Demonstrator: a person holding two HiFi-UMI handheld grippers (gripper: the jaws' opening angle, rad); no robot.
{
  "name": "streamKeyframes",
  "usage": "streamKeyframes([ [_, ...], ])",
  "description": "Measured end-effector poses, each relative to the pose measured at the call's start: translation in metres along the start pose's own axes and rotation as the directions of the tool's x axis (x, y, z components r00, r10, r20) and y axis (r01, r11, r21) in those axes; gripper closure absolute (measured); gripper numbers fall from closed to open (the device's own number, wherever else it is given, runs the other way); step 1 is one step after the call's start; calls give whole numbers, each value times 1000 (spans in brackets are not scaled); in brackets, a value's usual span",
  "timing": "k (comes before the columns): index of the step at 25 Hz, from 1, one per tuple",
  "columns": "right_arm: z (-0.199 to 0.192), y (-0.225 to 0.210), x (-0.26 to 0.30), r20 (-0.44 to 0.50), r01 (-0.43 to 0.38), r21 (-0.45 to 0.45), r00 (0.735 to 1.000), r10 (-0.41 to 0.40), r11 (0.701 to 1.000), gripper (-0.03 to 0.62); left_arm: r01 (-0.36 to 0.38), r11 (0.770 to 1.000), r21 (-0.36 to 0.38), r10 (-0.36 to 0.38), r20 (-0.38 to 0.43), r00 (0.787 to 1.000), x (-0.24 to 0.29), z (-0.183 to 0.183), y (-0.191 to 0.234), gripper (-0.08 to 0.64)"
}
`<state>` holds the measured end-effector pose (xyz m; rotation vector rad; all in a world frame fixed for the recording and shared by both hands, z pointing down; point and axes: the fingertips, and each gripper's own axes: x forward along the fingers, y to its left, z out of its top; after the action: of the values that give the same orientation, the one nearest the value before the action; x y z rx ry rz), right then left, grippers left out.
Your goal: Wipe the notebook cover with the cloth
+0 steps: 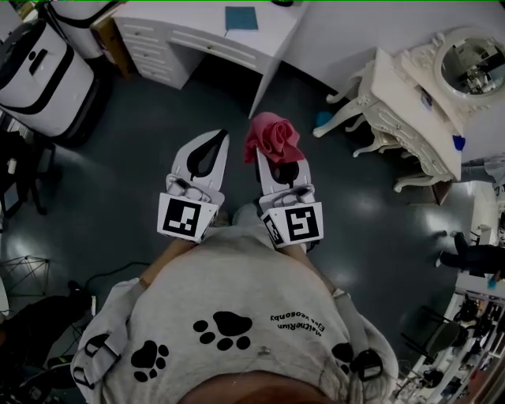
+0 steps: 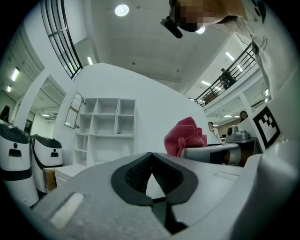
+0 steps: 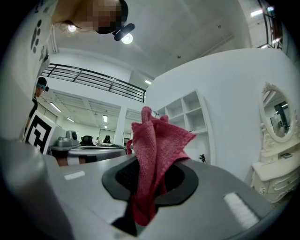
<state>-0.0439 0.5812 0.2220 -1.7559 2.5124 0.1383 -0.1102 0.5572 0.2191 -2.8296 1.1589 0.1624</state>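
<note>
I hold both grippers side by side in front of my body, above the dark floor. My right gripper (image 1: 271, 155) (image 3: 151, 160) is shut on a bunched red cloth (image 1: 272, 134) (image 3: 157, 138), which sticks out past its jaws. The cloth (image 2: 185, 135) also shows in the left gripper view, beside the right gripper (image 2: 213, 153). My left gripper (image 1: 218, 138) (image 2: 150, 155) is shut, tips touching, with nothing between them. A flat blue rectangle (image 1: 241, 17), possibly the notebook, lies on the white desk (image 1: 201, 31) ahead, well away from both grippers.
A white ornate vanity (image 1: 410, 106) with a round mirror (image 1: 471, 67) stands at the right. A white and black unit (image 1: 39, 71) stands at the far left. White shelving (image 2: 105, 124) lines the wall ahead. Cables and gear lie along the left and right edges.
</note>
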Motion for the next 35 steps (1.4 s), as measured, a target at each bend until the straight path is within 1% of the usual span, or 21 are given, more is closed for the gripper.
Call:
streamKeyframes([
  [4,-6,-11,12,-3,9,4,1000,-9,1000,528,8,1000,-19,-8,-6,1000,14,-9,6,569],
  [12,-16,-45,58,13,-16,3,1000,16,1000,528,-14,1000,-10,14,5,1000,62,-18,34,569],
  [20,-24,-108,131,11,-65,-14,998,65,998,528,-53,999,-5,53,14,998,146,-26,69,569],
  [25,-29,-151,165,6,-91,-15,996,92,996,528,-80,997,-7,80,5,997,195,-36,82,569],
  [31,-37,-187,196,13,-129,-2,992,129,992,528,-121,993,3,121,-3,993,235,-43,95,569],
  [35,-42,-202,211,17,-147,14,989,147,989,528,-146,989,11,146,-17,989,250,-48,103,569],
])
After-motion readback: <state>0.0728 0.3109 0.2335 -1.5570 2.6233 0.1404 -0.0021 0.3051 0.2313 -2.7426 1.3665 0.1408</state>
